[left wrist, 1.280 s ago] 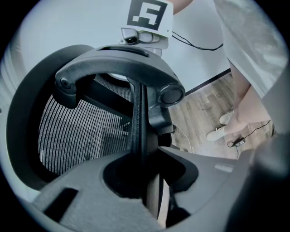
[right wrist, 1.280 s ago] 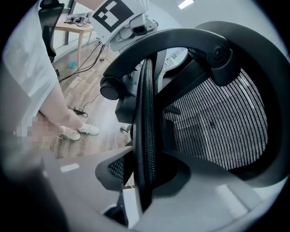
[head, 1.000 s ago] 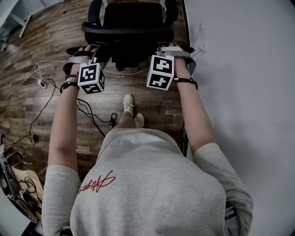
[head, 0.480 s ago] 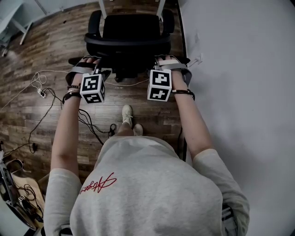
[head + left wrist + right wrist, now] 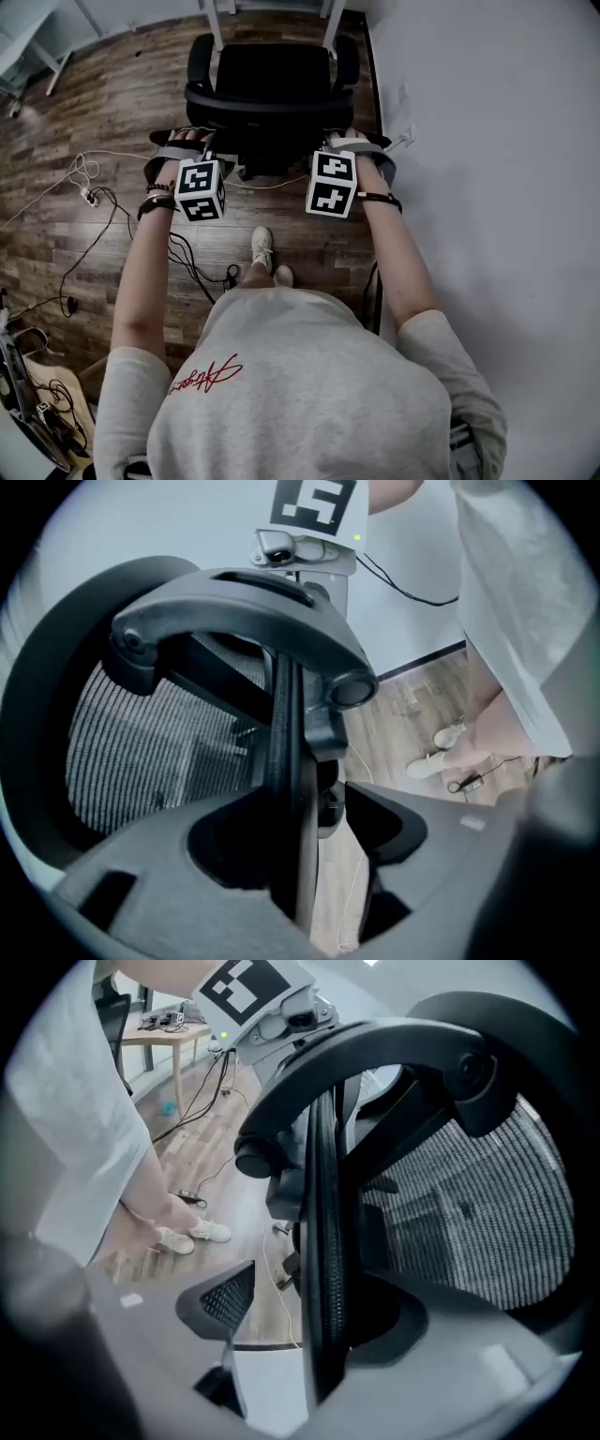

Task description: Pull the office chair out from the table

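The black office chair [image 5: 270,89] stands on the wood floor, its mesh back towards me. Beyond it are the table's white legs [image 5: 214,21]. My left gripper [image 5: 214,152] is at the left end of the back's top rim and my right gripper [image 5: 330,145] at the right end. In the left gripper view the back's edge [image 5: 286,761] runs between the jaws of the left gripper [image 5: 309,855], with a gap showing beside it. In the right gripper view the rim [image 5: 323,1241] likewise passes through the right gripper [image 5: 314,1335] with a gap. Both sets of jaws have just been opening.
A white wall [image 5: 487,187] with a socket [image 5: 408,139] runs along the right. Cables [image 5: 94,187] lie over the floor at the left. The person's shoes [image 5: 262,248] are just behind the chair. Another white desk [image 5: 28,47] stands at the far left.
In the head view the chair and both hands now sit lower in the picture, and the table's legs have come into view at the top. The hands stay at the chair's back.
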Demonstrator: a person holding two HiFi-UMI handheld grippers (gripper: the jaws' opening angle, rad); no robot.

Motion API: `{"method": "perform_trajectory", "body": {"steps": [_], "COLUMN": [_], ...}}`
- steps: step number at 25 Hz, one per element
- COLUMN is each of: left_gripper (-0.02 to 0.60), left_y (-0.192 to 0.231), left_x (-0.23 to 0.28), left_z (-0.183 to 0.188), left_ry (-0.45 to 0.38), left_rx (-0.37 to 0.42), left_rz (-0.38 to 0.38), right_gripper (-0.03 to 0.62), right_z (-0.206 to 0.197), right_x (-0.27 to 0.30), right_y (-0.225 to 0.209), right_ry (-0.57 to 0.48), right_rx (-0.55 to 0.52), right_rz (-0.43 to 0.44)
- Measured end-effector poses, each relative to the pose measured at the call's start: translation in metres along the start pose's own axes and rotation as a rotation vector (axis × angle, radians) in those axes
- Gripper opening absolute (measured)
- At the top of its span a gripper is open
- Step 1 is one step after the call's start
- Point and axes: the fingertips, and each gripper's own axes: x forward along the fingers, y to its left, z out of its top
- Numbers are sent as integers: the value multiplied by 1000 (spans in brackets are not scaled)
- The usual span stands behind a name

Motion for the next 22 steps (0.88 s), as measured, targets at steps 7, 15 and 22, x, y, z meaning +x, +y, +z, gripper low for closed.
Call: {"method": "perform_trajectory", "body": {"steps": [7,15,22], "left_gripper": [256,276,275], "left_y": [22,31,34], "left_x": [-15,-33,-59], "left_z": [-3,2,6], "left_ry": [-6,-47,-123], "left_rx": [-79,-117,-210], "left_rz": [44,119,208], "right_gripper": [318,279,270], "right_z": [22,38,45], "right_x": [-17,-33,-58], "right_y": [-11,-15,-18], "right_ry": [-63,-131,-238], "right_rx": [23,20,127], "right_rz": [-23,-109,-173]}}
